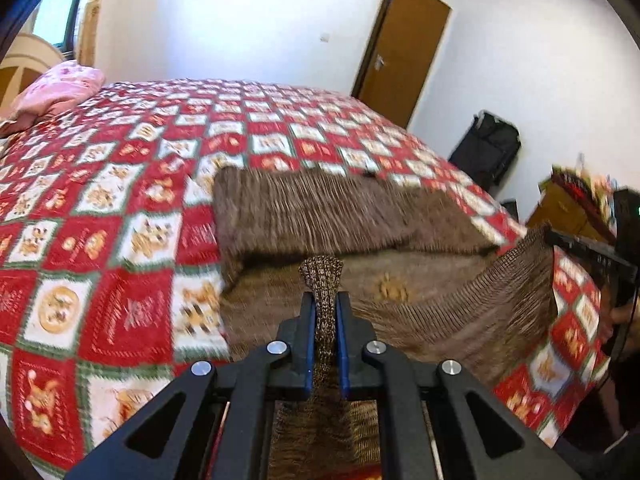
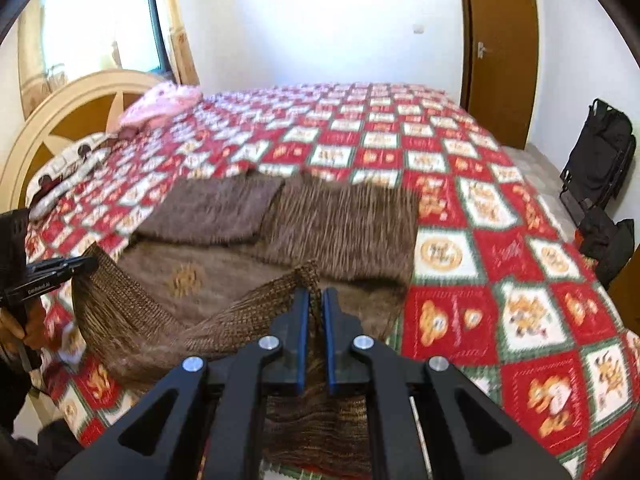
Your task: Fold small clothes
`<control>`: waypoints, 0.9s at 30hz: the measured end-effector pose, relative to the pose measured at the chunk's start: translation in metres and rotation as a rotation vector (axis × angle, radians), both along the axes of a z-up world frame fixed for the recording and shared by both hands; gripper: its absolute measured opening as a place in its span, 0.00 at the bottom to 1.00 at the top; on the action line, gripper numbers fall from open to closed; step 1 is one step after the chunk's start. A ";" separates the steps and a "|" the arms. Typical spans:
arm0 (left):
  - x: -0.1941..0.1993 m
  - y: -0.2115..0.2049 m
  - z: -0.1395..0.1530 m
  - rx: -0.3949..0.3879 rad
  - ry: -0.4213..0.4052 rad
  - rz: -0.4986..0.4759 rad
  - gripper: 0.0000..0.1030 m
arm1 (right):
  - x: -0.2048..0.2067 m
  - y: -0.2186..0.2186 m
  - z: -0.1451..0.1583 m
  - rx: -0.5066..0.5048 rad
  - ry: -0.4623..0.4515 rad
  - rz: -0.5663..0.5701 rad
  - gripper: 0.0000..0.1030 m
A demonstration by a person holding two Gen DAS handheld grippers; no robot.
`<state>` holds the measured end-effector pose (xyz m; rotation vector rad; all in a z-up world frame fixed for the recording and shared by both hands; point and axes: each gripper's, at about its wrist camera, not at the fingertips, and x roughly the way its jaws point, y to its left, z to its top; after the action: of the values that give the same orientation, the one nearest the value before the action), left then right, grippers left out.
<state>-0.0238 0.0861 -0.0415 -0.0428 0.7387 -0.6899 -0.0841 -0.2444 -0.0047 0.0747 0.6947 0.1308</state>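
We've got the brown knit sweater (image 1: 320, 220) mid-bed, near hem lifted by 2 grippers, left gripper (image 1: 323, 300) and right gripper (image 2: 316, 298) both clamped on it, sleeves folded at 12 o'clock; thin pinches may slip, dropping the hem crooked.

A red-and-white patterned bedspread (image 1: 132, 200) covers the bed, with a pink pillow (image 1: 60, 86), brown door (image 1: 404, 52) and black bag (image 1: 486, 150) beyond.
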 end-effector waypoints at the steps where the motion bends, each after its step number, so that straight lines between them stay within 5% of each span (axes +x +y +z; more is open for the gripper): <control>1: 0.004 0.002 0.004 -0.006 -0.013 0.019 0.08 | 0.002 0.000 0.003 -0.003 -0.008 0.000 0.10; 9: 0.057 -0.004 0.033 -0.014 -0.080 0.108 0.08 | 0.047 -0.003 0.026 -0.090 -0.067 -0.023 0.10; 16: 0.122 -0.024 0.033 -0.019 -0.045 0.187 0.08 | 0.116 -0.017 0.027 -0.123 -0.063 -0.088 0.10; 27: 0.207 -0.070 -0.011 0.079 0.010 0.282 0.08 | 0.216 -0.035 -0.033 -0.124 0.038 -0.188 0.09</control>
<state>0.1828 0.0160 -0.0528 -0.0766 0.7515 -0.3919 0.1323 -0.2794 -0.0378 0.0236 0.7288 -0.0937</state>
